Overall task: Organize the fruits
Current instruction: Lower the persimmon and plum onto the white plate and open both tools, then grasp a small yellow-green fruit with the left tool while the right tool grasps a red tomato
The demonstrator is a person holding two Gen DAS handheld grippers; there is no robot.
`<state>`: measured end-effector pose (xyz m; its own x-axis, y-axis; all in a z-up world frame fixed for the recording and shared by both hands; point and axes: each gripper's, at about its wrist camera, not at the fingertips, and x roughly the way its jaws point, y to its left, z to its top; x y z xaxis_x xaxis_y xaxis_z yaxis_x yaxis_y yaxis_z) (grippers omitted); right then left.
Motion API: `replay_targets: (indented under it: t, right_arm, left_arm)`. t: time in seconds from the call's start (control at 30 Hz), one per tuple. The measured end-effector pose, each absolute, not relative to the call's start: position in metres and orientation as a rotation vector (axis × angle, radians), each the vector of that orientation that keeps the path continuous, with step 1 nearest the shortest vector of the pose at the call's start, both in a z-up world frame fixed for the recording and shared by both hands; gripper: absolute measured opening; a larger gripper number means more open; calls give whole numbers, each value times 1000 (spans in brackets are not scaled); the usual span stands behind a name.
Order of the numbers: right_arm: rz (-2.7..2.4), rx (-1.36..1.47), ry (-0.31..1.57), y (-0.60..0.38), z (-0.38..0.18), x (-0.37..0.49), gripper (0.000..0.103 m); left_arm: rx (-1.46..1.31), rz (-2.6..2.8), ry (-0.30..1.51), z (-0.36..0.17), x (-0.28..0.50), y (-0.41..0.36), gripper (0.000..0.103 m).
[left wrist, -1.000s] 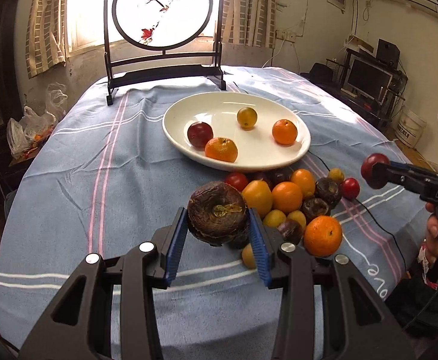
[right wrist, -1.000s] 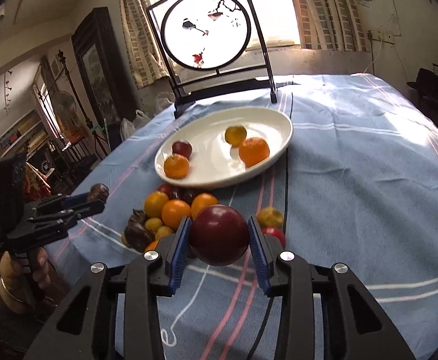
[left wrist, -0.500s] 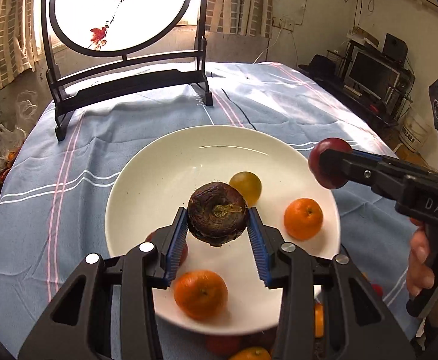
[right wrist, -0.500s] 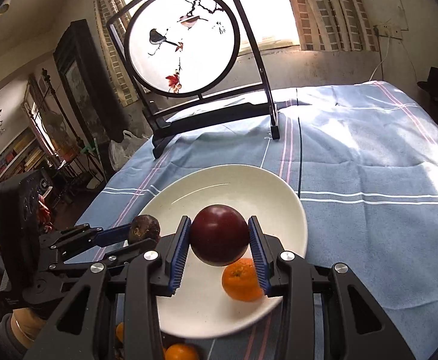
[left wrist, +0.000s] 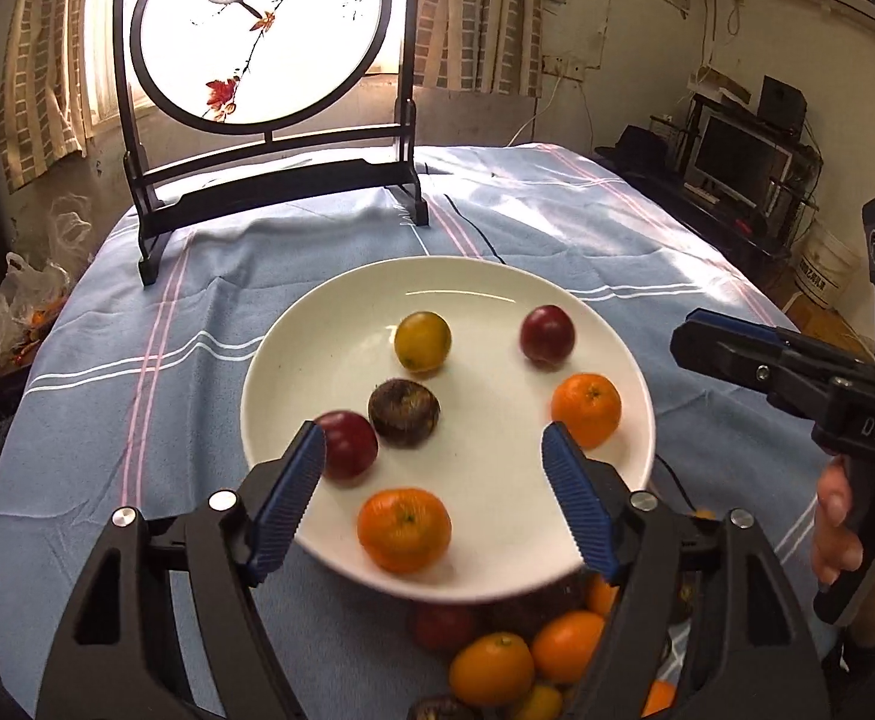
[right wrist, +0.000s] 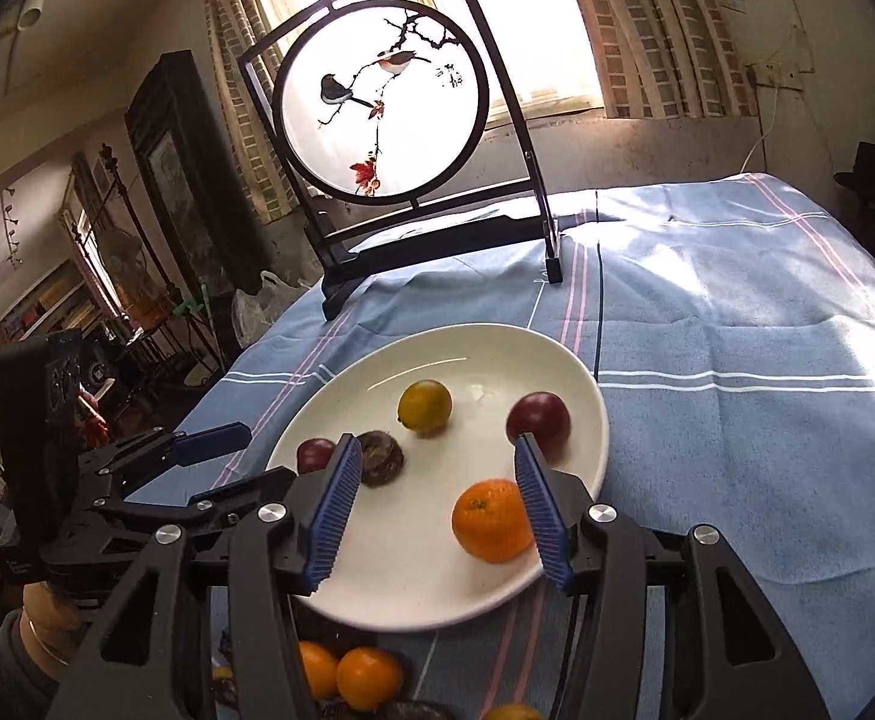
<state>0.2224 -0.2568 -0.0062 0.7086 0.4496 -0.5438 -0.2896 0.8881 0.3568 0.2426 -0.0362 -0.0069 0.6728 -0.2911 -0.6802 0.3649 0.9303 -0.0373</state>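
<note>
So both claws just spread open, nothing pinched: left gripper (left wrist: 431, 501) and right gripper (right wrist: 434, 507) hover over the white plate (left wrist: 341, 552). Next pick is the loose fruit pile (left wrist: 533, 654) at 6 o'clock, nearer the left gripper.

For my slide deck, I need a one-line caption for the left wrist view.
Left claw, just opened and empty, above a white plate holding six fruits, the brown fruit among them.

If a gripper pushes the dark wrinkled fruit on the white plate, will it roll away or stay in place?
The dark wrinkled fruit is round, so a push would probably set it rolling. Its rough skin may slow it a little, unlike the smooth red fruit beside it. The white plate curves up at its rim, which would likely keep it inside.
</note>
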Motion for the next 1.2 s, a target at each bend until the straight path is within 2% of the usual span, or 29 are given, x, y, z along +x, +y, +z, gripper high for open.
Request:
replay_targets:
  t: [0.27,0.4,0.47,0.5,0.53,0.87,1.0,1.2]
  right_arm:
    - [414,235,698,-272,-43,131,57]
    - [426,227,675,-276,-49,108,57]
    - [406,213,686,-274,-52,107,57]
    - [403,218,695,-274,-53,108,57]
    - [400,214,688,-274,-53,108,57]
    - [409,207,674,-274,-52,106,57]
    - [428,221,678,-275,-52,106,57]
    - [398,182,760,-270,-62,108,57]
  left_arm:
    - [218,-422,745,-27,133,-22,72]
    - [223,-401,776,-50,105,-15,72]
    - [220,-387,803,-61,103,-13,63]
    - [219,-383,821,-66,104,-13,54]
    - [220,-376,834,-71,106,-13,50]
    - [199,-368,860,-88,120,-17,46]
    - [172,-402,850,-87,117,-16,21]
    - [93,-400,840,-78,104,1,21]
